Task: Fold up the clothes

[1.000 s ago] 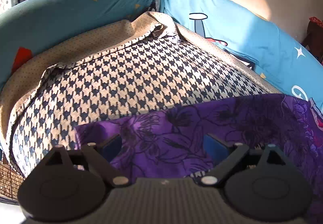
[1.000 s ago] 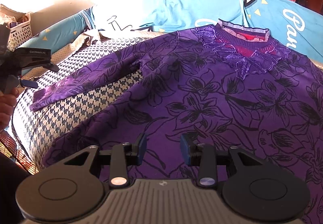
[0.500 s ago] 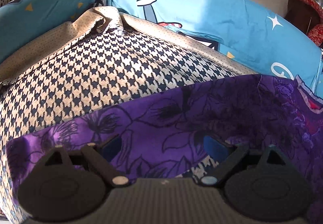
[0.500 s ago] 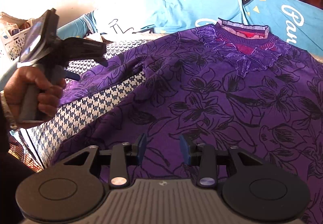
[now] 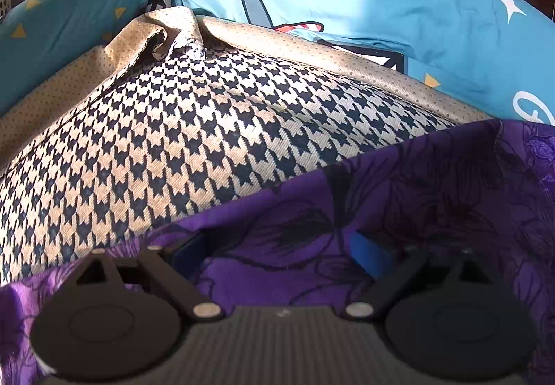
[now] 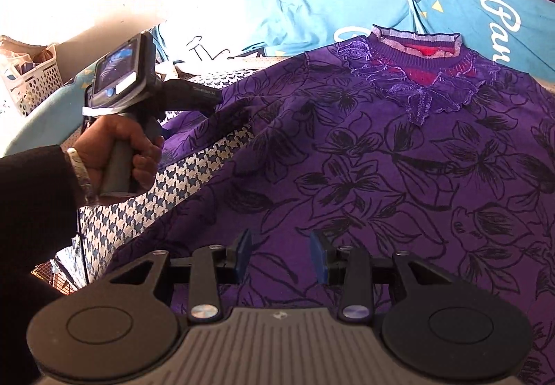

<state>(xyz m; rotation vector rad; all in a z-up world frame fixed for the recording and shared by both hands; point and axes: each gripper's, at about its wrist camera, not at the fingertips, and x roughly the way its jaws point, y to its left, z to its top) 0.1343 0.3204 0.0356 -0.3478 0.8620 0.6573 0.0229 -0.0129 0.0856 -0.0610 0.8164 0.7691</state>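
Purple floral knit top [image 6: 399,177] spread flat on houndstooth cloth [image 5: 208,128], collar far; soft, limp, drapes. Left gripper [image 5: 281,253] wide apart over sleeve; right gripper [image 6: 279,255] parted over hem. Grip at sleeve cuff, hem edge
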